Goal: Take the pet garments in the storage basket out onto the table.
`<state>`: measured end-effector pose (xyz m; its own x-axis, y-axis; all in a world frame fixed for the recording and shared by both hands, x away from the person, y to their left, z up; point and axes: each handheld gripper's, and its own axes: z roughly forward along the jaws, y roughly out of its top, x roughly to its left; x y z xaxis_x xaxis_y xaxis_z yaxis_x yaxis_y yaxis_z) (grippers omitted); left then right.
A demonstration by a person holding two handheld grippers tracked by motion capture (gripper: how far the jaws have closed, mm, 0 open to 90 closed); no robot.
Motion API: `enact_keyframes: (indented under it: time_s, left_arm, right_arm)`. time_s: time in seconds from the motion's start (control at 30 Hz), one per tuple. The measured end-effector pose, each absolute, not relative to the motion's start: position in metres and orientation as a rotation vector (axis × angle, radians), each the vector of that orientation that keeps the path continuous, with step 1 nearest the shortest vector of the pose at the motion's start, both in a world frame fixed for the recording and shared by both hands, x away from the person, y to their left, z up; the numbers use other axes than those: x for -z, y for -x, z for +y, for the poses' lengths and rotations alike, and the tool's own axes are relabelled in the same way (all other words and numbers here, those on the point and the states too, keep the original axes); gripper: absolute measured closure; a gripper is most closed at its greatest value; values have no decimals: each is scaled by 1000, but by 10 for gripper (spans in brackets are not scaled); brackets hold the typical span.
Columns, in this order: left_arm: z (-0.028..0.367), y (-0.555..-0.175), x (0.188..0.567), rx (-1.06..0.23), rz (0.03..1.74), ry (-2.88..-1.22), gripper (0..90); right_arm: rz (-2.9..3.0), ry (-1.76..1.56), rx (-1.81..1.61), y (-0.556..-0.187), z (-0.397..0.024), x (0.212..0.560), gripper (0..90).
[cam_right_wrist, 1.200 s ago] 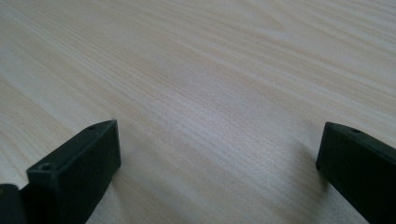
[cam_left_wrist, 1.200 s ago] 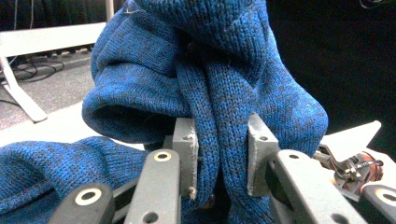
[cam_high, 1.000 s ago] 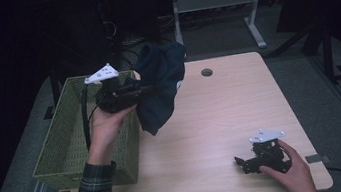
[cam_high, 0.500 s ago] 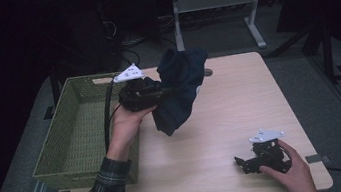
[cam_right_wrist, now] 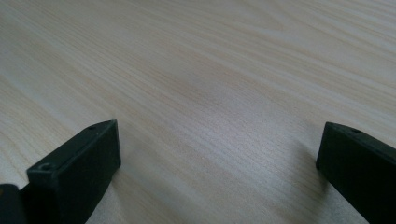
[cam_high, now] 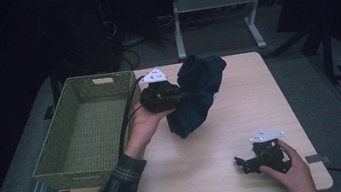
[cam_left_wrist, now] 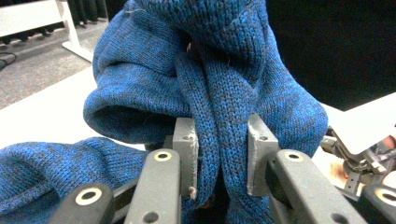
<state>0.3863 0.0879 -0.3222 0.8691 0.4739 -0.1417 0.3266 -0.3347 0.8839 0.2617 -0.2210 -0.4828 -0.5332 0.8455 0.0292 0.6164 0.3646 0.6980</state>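
While the left gripper (cam_high: 186, 95) sat just above the middle of the high view, its jaws were closed on a thick fold of the blue knitted garment (cam_high: 197, 92). The left gripper view showed this plainly: the two grey pads (cam_left_wrist: 185, 144) pressed a twisted rope of knit between them, with more cloth bunched above and spilling to the lower left of that frame. In the high view the garment hung from the grip over the wooden table (cam_high: 242, 116), its lowest corner apparently at or near the tabletop, though contact could not be confirmed. The green woven basket (cam_high: 51, 158) stood at the left of the frame, on the table's edge, with nothing visible inside it.

Toward the lower right of the high view, the right gripper (cam_high: 242, 162) rested low by the table's near edge. Its own view showed its jaws spread wide with only bare wood grain between them, holding nothing.

The step in hand looked like carrying the garment out over the open table. The next move probably called for lowering it until the cloth lay on the wood, then bringing the idle right gripper across to take a second hold for spreading or folding.
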Motion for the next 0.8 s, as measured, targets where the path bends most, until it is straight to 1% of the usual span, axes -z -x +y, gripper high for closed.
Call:
enact_keyframes:
  time_s: [0.33, 0.37, 0.5, 0.63, 0.8]
  left_arm:
    - [54, -392, 360, -136, 574, -2032, 707]
    - [47, -394, 368, -130, 576, -2041, 707]
    - [40, -397, 382, -118, 588, -2068, 707]
    - [29, -400, 410, -98, 596, -2145, 706]
    - [22, -401, 424, -85, 596, -2172, 703]
  right_arm:
    - [2296, -1283, -956, -262, -221, 483, 0]
    - [2296, -1284, -957, -262, -221, 483, 0]
    - [2297, -1282, -955, -262, -221, 483, 0]
    - [2297, -1289, -956, -262, -221, 483, 0]
    - [2296, -1286, -959, -262, -221, 483, 0]
